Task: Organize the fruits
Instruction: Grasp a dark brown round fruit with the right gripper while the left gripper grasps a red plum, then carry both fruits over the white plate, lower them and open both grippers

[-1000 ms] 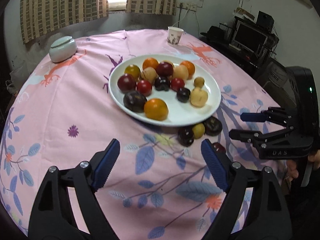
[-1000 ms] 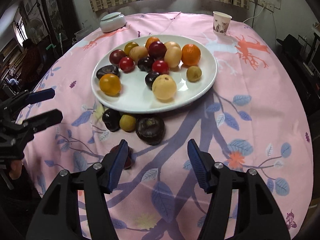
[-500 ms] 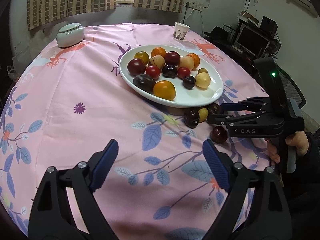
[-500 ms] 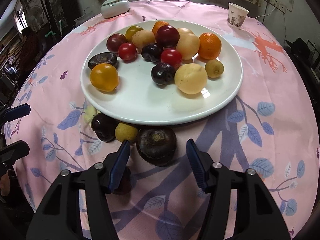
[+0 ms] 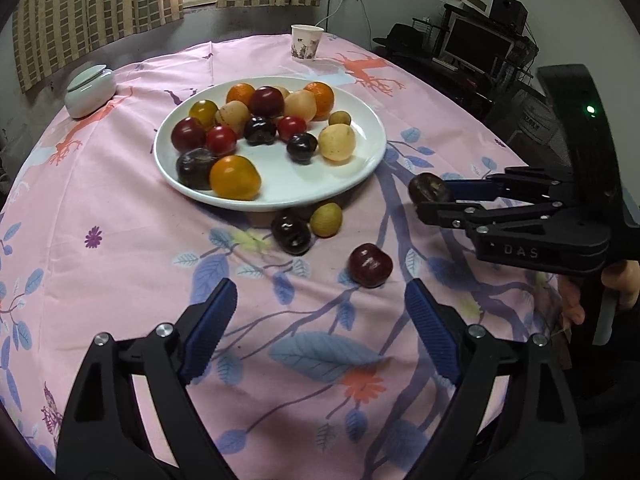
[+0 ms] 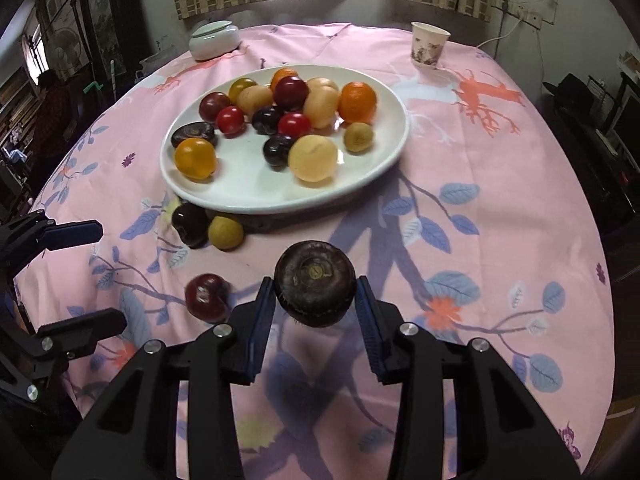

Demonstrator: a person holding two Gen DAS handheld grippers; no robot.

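Observation:
A white plate (image 5: 280, 196) on the pink tablecloth holds several fruits: orange, red, dark and pale yellow ones. Three fruits lie on the cloth in front of it: a dark plum (image 5: 291, 234), a yellow-green fruit (image 5: 327, 220) and a dark red plum (image 5: 370, 266). My right gripper (image 6: 314, 292) is closing, its pads pressing on a dark brown round fruit (image 6: 316, 276) held just above the cloth; the fruit (image 5: 428, 190) also shows in the left wrist view. My left gripper (image 5: 320, 296) stands open near the dark red plum, nothing between its fingers.
A paper cup (image 5: 306, 42) stands at the table's far edge and a white lidded jar (image 5: 90, 90) at the far left. Shelves with a monitor (image 5: 476, 46) lie beyond the right edge. A person's hand (image 5: 618, 284) holds the right gripper's handle.
My right gripper has closed around the dark brown fruit and raised it off the cloth. My left gripper has shifted a little toward the loose fruits and stays open.

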